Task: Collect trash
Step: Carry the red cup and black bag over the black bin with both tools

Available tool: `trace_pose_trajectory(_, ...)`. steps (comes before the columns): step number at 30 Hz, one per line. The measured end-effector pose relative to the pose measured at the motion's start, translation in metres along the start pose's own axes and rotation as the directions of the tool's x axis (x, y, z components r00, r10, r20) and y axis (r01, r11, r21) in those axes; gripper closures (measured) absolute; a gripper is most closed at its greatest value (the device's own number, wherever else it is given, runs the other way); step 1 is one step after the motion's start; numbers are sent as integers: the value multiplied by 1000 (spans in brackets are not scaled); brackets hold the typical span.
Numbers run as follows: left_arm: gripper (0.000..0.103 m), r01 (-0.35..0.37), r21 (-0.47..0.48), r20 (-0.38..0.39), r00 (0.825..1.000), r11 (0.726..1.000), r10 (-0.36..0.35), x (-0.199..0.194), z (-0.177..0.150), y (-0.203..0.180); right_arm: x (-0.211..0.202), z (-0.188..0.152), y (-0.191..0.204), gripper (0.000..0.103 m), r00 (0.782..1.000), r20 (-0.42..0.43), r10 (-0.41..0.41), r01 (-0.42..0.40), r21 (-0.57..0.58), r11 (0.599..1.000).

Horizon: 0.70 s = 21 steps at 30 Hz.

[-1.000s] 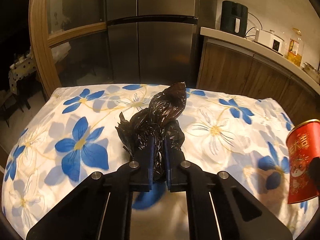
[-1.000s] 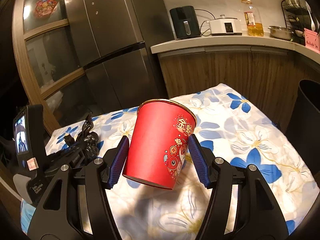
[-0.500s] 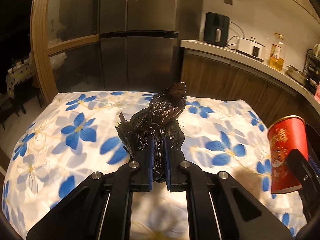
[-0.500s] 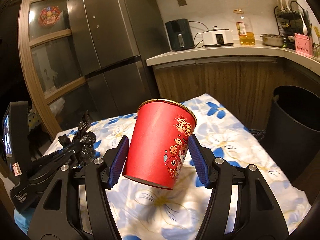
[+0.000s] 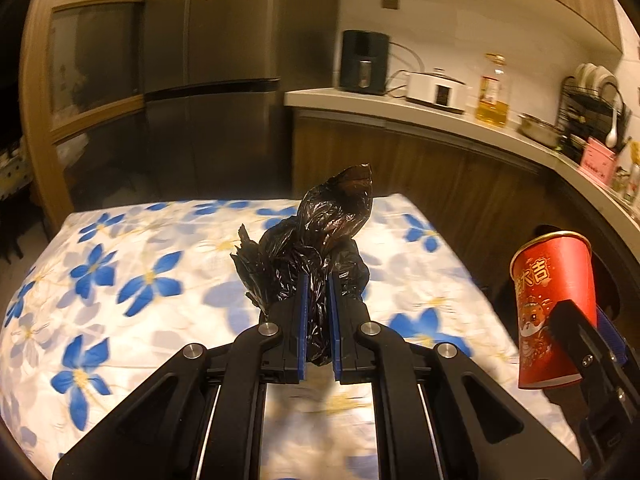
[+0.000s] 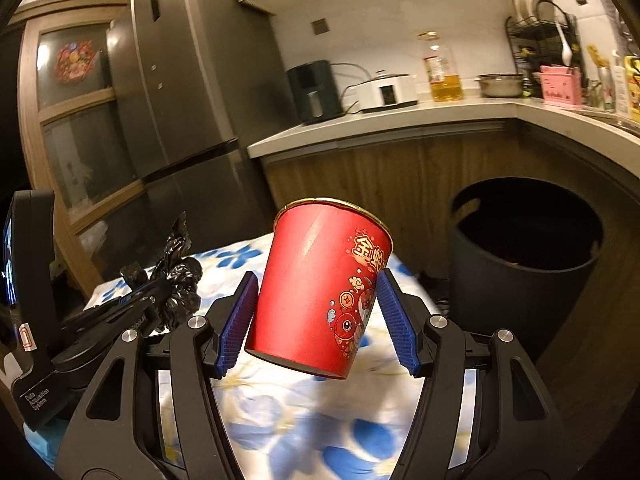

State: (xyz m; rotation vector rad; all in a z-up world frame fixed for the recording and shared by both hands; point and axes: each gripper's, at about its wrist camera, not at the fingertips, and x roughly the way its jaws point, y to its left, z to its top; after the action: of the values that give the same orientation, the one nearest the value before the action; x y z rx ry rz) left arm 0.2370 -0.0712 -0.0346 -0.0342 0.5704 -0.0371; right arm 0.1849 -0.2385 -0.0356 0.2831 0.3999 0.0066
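My left gripper (image 5: 318,300) is shut on a crumpled black plastic bag (image 5: 320,228) and holds it above the flowered table (image 5: 120,280). My right gripper (image 6: 316,316) is shut on a red paper cup (image 6: 320,292), tilted, held above the table's right end. The cup also shows at the right in the left wrist view (image 5: 550,308). The bag and left gripper show at the left in the right wrist view (image 6: 176,276). A dark round trash bin (image 6: 524,264) stands on the floor, open, beyond and to the right of the cup.
A steel fridge (image 5: 212,80) stands behind the table. A wooden counter (image 6: 400,160) runs along the back and right with an air fryer (image 6: 314,90), a cooker, an oil bottle (image 6: 442,68) and a dish rack.
Both grippers have swung to the right and risen, each keeping its object. The trash bin has come fully into the right wrist view and looks nearer.
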Motion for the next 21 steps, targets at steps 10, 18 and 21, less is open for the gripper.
trace_pose_trajectory(10, 94, 110, 83, -3, 994, 990, -110, 4, 5, -80, -20, 14, -70, 42, 994, 44, -99, 95, 69, 993)
trace_pose_trajectory(18, 93, 213, 143, 5, 976, 967, -216, 8, 13, -146, -25, 33, -134, 42, 971, 85, -222, 210, 130, 969)
trace_pose_trajectory(21, 93, 260, 171, 17, 964, 950, -266, 11, 19, -176, -26, 44, -155, 42, 959, 107, -261, 244, 150, 958)
